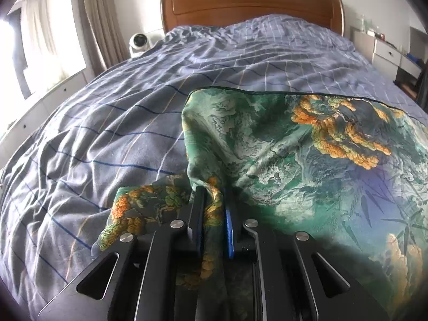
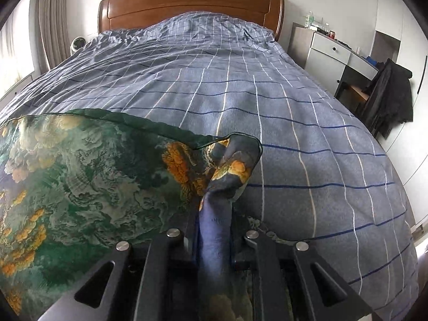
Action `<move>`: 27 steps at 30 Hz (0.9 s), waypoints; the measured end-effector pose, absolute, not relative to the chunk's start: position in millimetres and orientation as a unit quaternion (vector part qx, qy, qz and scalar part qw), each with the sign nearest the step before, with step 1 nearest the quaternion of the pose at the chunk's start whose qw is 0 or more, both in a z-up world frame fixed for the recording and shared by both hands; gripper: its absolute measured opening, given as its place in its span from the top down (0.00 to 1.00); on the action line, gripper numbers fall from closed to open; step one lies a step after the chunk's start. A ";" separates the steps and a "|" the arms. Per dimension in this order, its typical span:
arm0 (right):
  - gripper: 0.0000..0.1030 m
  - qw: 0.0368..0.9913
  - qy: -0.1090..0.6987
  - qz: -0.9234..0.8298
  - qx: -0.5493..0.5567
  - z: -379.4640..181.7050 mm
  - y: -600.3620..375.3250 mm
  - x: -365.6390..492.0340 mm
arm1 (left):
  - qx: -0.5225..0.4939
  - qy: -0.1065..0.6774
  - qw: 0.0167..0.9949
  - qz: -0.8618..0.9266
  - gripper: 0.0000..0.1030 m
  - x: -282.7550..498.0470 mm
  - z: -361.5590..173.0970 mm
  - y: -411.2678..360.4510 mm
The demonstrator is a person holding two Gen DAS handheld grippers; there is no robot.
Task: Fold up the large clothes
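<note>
Bedspread lies under the printed cloth, pinched at either corner by left claw and right claw.

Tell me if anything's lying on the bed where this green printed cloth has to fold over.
Nothing visible. Both the left gripper and right gripper already pinch the green printed cloth, and the checked blue bedspread beyond it lies bare up to the headboard.

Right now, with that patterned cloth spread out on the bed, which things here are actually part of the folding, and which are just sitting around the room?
Part of the job:
- green printed cloth
- left gripper, shut on the cloth
- right gripper, shut on the cloth
- blue checked bed cover, the work surface

Just lying about:
- wooden headboard
- small white fan
- white drawer desk
- dark jacket on a chair
- curtains
</note>
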State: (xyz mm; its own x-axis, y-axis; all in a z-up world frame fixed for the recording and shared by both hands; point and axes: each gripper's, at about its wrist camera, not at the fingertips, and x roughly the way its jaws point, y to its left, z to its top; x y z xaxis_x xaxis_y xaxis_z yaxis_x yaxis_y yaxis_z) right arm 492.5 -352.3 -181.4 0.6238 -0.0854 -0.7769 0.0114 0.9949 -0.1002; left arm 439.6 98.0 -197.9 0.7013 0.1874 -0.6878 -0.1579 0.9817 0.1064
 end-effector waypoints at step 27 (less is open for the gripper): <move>0.38 0.877 0.432 0.190 0.086 -108.8 -372.3 330.2 | -0.027 0.409 0.912 -0.017 0.10 345.3 -111.3 46.8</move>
State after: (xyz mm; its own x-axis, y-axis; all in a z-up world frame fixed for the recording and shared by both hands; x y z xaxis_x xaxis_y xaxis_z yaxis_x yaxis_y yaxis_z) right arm 330.2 -372.3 -108.8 0.5540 0.4070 -0.7262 -0.2591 0.9133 0.3142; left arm 345.3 46.8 -111.3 0.6645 -0.0531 -0.7454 0.0085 0.9979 -0.0635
